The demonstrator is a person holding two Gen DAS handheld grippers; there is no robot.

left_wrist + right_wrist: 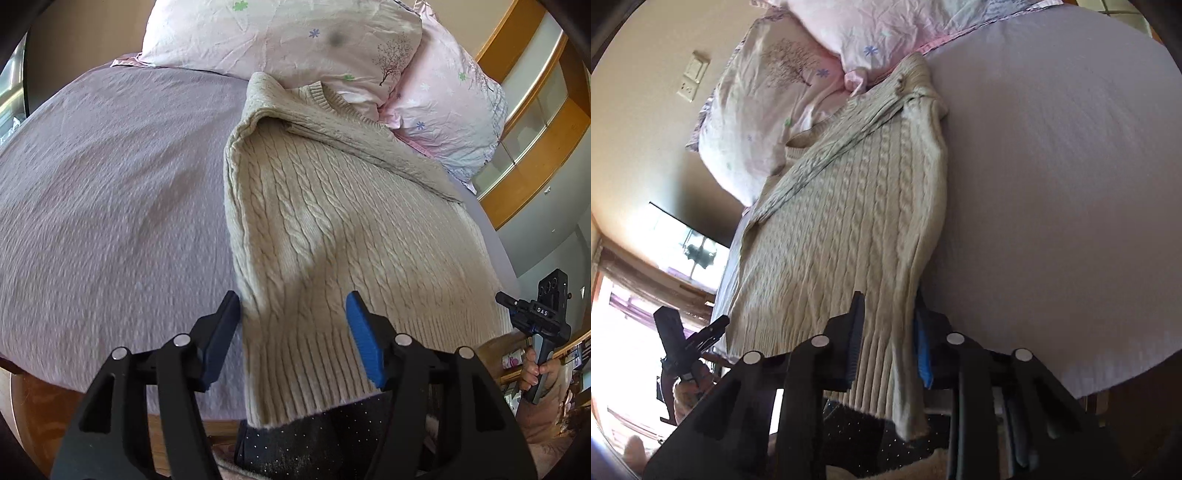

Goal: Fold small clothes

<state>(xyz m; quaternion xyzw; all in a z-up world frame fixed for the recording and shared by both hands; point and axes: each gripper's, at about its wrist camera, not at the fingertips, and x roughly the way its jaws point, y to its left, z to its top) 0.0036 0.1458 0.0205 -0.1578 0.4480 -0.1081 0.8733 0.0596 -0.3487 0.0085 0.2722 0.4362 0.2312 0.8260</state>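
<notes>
A beige cable-knit sweater (pixel 332 229) lies lengthwise on a lilac bed sheet (pixel 110 206), folded in along its sides, its ribbed hem hanging over the near bed edge. My left gripper (pixel 293 314) is open, its fingers apart above the hem's left corner, not gripping it. In the right wrist view the sweater (pixel 849 229) runs from the pillows down to my right gripper (pixel 888 339), whose fingers are shut on the ribbed hem at its right corner. Each gripper shows small in the other's view, the right one (pixel 535 314) and the left one (pixel 687 343).
Two pink floral pillows (pixel 295 40) lie at the head of the bed against the sweater's top. A wooden cabinet (pixel 532 122) stands to the right of the bed. Dark speckled clothing (pixel 314 443) is below the hem. A wall socket (pixel 692 75) is on the wall.
</notes>
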